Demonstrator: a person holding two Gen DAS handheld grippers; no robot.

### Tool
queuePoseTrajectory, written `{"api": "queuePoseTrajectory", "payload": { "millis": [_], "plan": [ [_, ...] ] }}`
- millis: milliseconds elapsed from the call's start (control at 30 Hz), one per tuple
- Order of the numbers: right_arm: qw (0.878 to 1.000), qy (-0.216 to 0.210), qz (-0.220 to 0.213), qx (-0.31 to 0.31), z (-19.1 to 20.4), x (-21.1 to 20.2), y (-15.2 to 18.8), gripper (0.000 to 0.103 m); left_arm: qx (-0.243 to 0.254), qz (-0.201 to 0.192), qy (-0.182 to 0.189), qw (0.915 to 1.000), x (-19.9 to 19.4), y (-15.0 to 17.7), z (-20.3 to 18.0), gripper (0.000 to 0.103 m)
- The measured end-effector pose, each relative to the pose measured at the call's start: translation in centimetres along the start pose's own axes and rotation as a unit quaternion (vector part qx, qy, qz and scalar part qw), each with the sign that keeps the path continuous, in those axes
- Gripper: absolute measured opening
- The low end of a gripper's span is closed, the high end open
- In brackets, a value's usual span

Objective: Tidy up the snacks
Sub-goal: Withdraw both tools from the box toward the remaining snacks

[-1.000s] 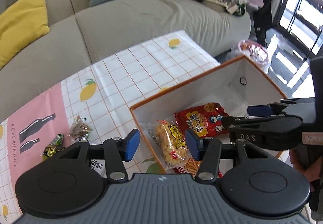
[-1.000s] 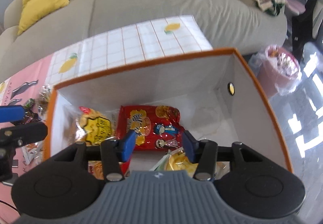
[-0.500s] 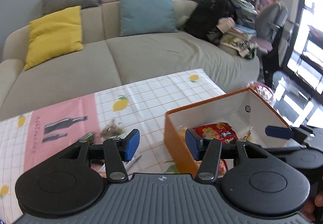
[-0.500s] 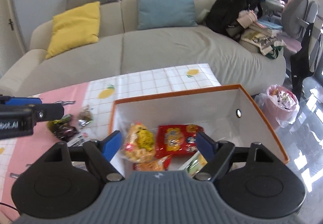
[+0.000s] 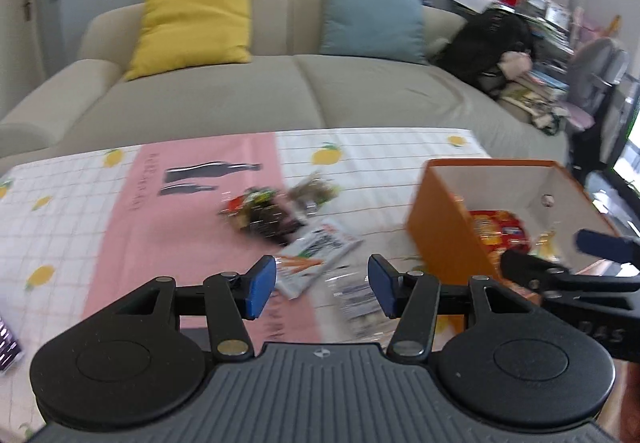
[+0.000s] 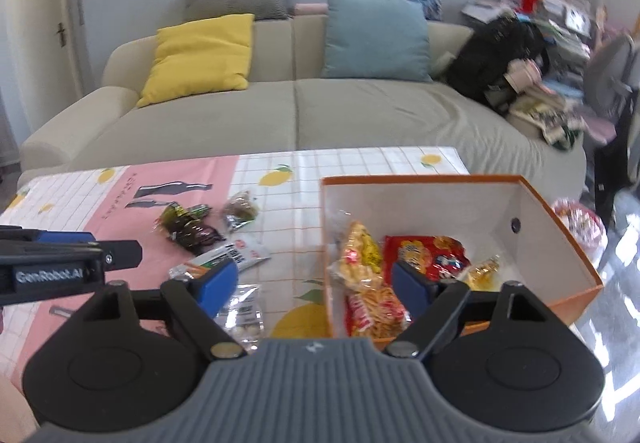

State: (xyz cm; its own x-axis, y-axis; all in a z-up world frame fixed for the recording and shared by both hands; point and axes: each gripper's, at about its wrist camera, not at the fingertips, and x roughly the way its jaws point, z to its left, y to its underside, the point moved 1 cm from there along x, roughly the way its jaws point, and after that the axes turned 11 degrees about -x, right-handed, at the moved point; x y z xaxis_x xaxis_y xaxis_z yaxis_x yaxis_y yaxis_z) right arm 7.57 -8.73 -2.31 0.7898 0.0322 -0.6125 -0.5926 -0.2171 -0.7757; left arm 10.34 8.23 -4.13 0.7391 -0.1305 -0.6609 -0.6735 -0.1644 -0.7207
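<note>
An orange box [image 6: 576, 243] with a white inside stands at the table's right end and holds a red packet [image 6: 430, 253], a yellow snack bag [image 6: 360, 255] and other snacks. Loose snacks lie left of it on the cloth: dark wrapped sweets [image 6: 188, 227], a brown pouch [image 6: 240, 209], a white packet [image 6: 236, 255] and a clear bag [image 6: 244, 313]. My left gripper [image 5: 322, 283] is open and empty above the white packet [image 5: 316, 257]. My right gripper [image 6: 316, 285] hangs at the box's near left corner, its jaws opening with nothing held. The box [image 5: 444, 219] shows right of the left gripper.
The table wears a pink and white lemon-print cloth [image 6: 120, 195]. Behind it is a beige sofa [image 6: 280, 115] with a yellow cushion [image 6: 200, 55] and a teal cushion [image 6: 374, 37]. A black bag [image 6: 496, 59] and clutter lie at the right; a pink bin [image 6: 576, 219] stands beyond the box.
Both grippers drew back from over the box toward the table's near side, so the loose snacks came into view. The right jaws spread much wider; the left stayed open.
</note>
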Motion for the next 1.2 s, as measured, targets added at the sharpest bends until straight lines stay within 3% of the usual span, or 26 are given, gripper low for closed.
{"api": "queuePoseTrajectory", "payload": {
  "millis": [233, 333, 433, 500, 700, 867, 1067, 1200],
  "plan": [
    [1.000, -0.011, 0.024, -0.010, 2.5, 0.9, 0.4, 0.091, -0.028, -0.024, -0.028, 0.9990, -0.5, 1.7, 3.2, 0.077],
    [0.999, -0.009, 0.029, -0.024, 3.7, 1.4, 0.5, 0.091, -0.055, -0.005, -0.004, 0.9985, -0.1, 1.9, 4.6, 0.077],
    [0.999, -0.022, 0.009, -0.042, 4.7, 1.7, 0.8, 0.094, -0.093, -0.008, 0.028, 0.9953, 0.0, 2.1, 5.9, 0.092],
    [0.998, -0.022, -0.007, -0.052, 5.2, 2.0, 1.1, 0.100, -0.107, -0.009, 0.031, 0.9938, 0.3, 2.4, 6.6, 0.093],
    [0.997, -0.037, 0.018, -0.072, 6.5, 4.4, 1.5, 0.100, -0.066, -0.018, 0.015, 0.9975, 1.4, 3.2, 7.4, 0.089],
    [0.996, -0.053, 0.038, -0.062, 6.6, 6.2, 1.9, 0.099, -0.064, 0.027, 0.013, 0.9975, 3.2, 3.1, 8.5, 0.079],
    [0.994, -0.070, 0.069, -0.057, 6.9, 9.2, 2.1, 0.090, -0.030, 0.057, 0.011, 0.9979, 5.5, 2.8, 8.6, 0.078],
    [0.991, -0.070, 0.095, -0.062, 7.2, 11.8, 2.3, 0.086, 0.015, 0.074, 0.031, 0.9967, 7.5, 2.2, 8.0, 0.080]
  ]
}}
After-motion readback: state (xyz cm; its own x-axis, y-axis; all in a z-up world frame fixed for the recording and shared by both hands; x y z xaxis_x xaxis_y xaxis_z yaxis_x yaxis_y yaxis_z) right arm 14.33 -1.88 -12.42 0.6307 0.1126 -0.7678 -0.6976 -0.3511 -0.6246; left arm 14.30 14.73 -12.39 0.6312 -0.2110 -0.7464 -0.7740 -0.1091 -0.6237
